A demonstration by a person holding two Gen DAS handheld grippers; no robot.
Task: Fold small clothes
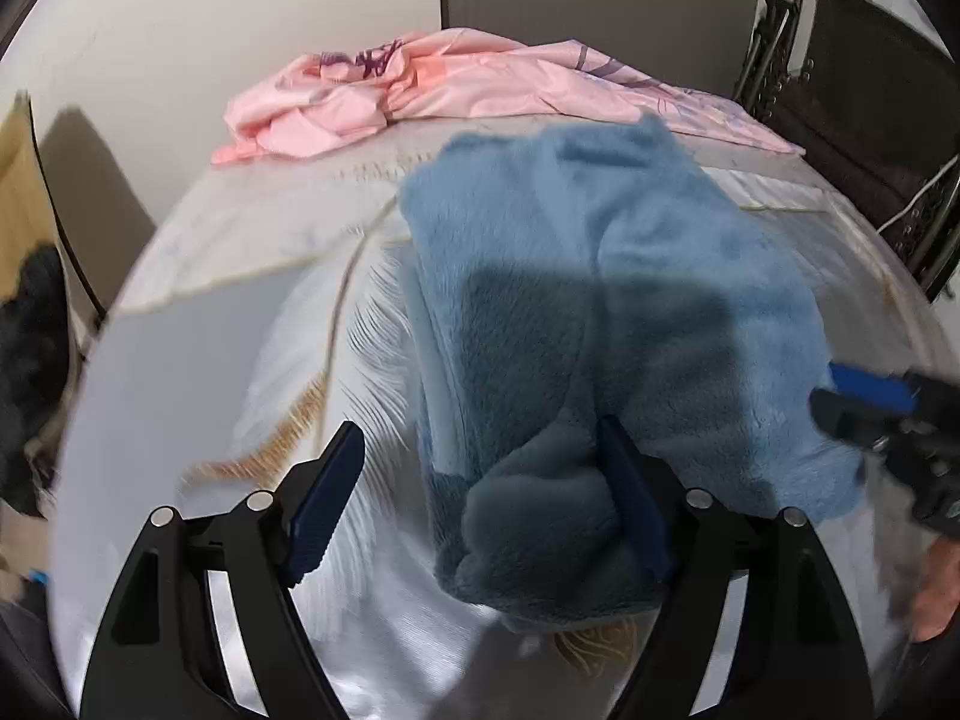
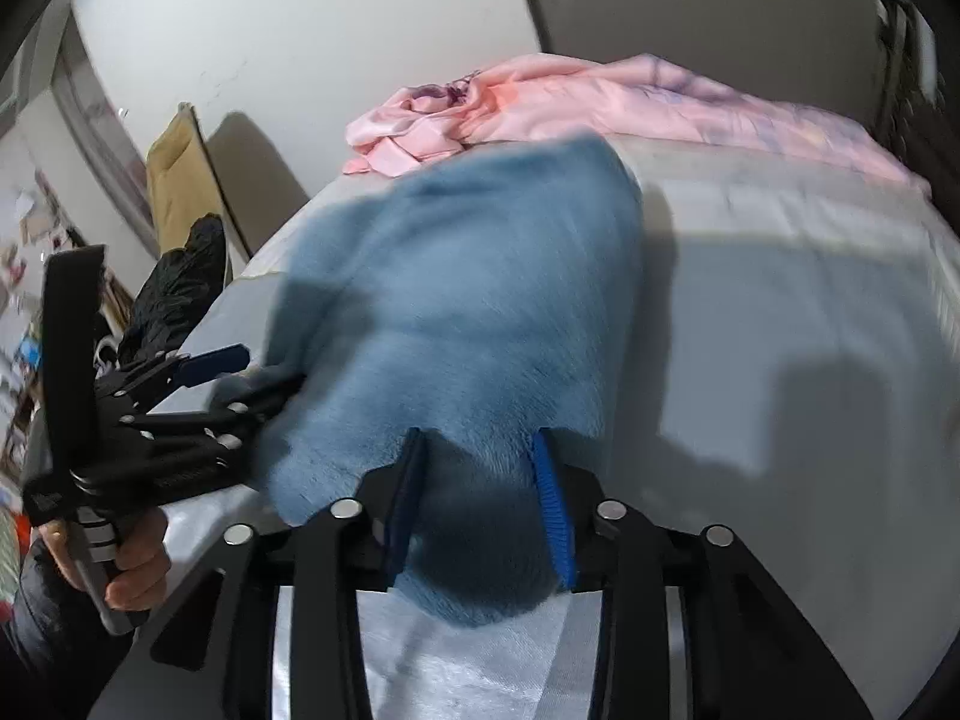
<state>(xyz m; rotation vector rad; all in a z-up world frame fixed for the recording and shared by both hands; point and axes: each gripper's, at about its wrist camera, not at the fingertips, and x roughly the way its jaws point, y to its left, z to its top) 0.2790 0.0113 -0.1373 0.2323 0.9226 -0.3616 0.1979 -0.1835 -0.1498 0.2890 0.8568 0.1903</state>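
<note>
Left tool (image 1: 480, 504): spread wide, one pad pressed against a bunched blue fleece garment (image 1: 600, 300), the other pad over bare sheet, so gripping nothing. Right tool (image 2: 480, 498): clamped on a thick fold of the same fleece at its near edge. Garment draped on the bed (image 2: 780, 312), partly lifted and blurred, with white satin sheet beneath. Likely mid-fold, one half being drawn over the other. Next move probably calls for the left tool to close on the near corner, then for both tools to carry that edge across and lay it flat. Both held low, pointing forward along the bed; bare fingers (image 2: 135, 570) wrapped round the left handle. Farther back, crumpled pink cloth (image 1: 384, 96) near the wall.
</note>
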